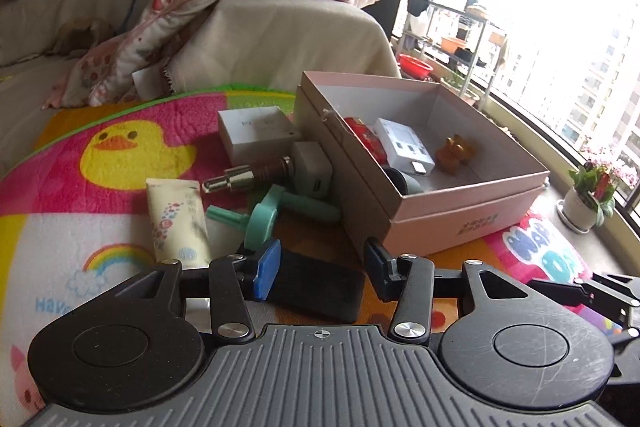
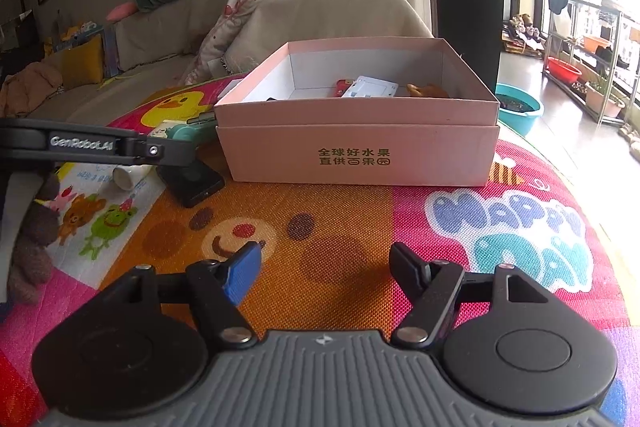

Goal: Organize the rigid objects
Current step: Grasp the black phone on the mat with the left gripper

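On the colourful play mat (image 2: 344,227), the pink box (image 2: 360,151) is sitting open, containing a red item (image 1: 366,137), a white carton (image 1: 404,145) and a brown figurine (image 1: 456,151). The left gripper (image 1: 320,269) is hovering with jaws apart around a black rectangular object (image 1: 316,287), pads not pressing it. The right gripper (image 2: 324,277) is resting apart, holding nothing, near the box front.

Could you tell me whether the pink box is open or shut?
Open: the pink box has no lid on top, and items lie visible inside.
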The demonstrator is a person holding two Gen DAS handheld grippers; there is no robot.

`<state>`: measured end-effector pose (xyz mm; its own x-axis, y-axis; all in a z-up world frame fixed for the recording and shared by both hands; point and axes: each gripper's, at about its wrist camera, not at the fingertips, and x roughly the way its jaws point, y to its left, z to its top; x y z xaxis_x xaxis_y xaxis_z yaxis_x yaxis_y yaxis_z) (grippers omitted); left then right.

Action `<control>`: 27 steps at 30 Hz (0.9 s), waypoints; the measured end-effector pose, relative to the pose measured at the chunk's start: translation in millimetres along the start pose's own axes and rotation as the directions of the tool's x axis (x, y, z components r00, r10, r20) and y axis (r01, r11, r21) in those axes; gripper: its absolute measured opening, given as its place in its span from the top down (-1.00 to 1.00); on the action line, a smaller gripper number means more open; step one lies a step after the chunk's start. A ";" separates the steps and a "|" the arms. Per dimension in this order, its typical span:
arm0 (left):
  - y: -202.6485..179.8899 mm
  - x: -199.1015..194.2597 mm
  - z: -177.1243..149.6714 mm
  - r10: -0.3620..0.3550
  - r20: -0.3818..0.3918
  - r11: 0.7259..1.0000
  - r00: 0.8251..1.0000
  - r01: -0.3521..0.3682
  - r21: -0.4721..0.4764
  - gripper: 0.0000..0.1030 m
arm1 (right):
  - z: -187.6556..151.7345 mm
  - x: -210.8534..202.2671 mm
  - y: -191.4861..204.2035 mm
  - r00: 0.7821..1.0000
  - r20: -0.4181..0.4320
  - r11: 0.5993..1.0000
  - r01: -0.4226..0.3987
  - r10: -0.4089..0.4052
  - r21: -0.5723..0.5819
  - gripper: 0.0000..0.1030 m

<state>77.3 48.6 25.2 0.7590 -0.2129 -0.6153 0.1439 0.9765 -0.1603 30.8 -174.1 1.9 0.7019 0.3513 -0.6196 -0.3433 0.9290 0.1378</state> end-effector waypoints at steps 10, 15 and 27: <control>-5.5 42.7 5.3 0.115 -0.051 0.987 0.992 -0.109 0.116 0.10 | -1.1 -0.9 -2.2 1.000 0.006 1.000 -0.009 0.009 0.021 -0.39; -0.6 23.7 -6.5 0.016 -0.087 0.976 0.996 0.004 0.217 0.17 | -0.5 -0.6 -2.5 1.000 0.004 1.000 -0.013 0.013 0.022 -0.42; 25.2 -51.3 -37.0 0.058 -0.050 0.979 0.997 -0.047 0.196 0.20 | -0.4 0.7 -0.1 1.000 0.000 1.000 -0.003 0.003 0.011 -0.43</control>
<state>18.5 82.9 24.1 0.7331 -0.1572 -0.6617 0.2298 0.9730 0.0233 31.1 -174.0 1.1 0.7005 0.3545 -0.6194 -0.3389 0.9291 0.1485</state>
